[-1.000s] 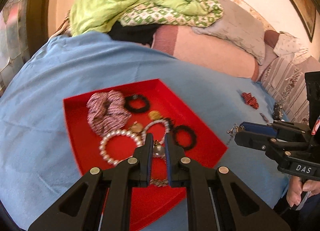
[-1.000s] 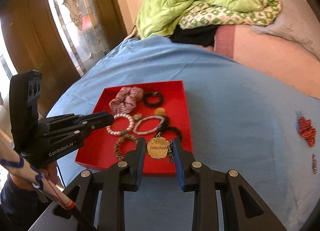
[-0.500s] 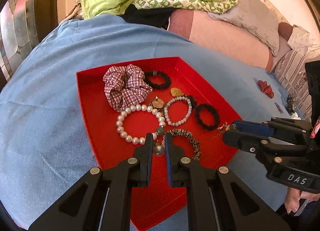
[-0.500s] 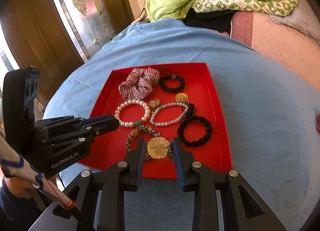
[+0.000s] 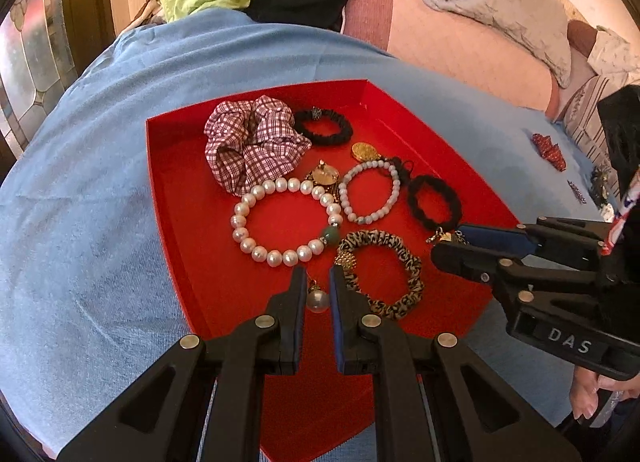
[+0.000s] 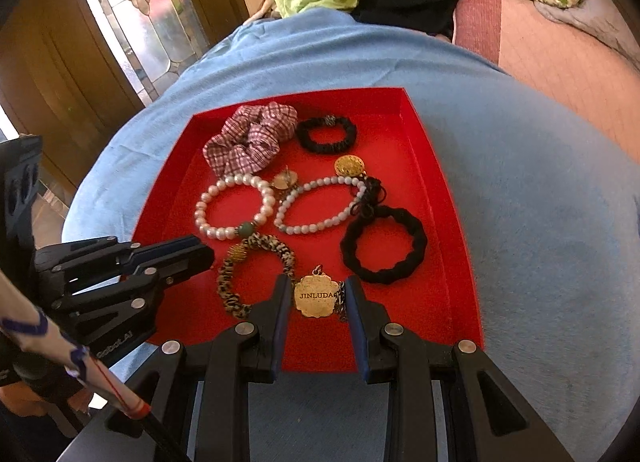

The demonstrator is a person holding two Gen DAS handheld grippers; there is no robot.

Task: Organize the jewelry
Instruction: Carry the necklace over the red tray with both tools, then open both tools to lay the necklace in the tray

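The left gripper (image 5: 318, 276) is clamped on a clear round bead earring (image 5: 318, 301), held over the near part of the red tray (image 5: 176, 198). The right gripper (image 6: 316, 284) grips a gold medallion (image 6: 316, 296) stamped JINLUDA, its chain (image 6: 341, 300) hanging beside it, over the tray's near edge. Inside the tray, the plaid scrunchie (image 5: 252, 142) lies at the far end beside a black hair tie (image 5: 322, 127). The pearl bracelet (image 5: 286, 220) sits in the middle, touching a leopard-print bracelet (image 5: 380, 274) nearer the grippers. The tray rests on a blue cloth (image 5: 80, 202).
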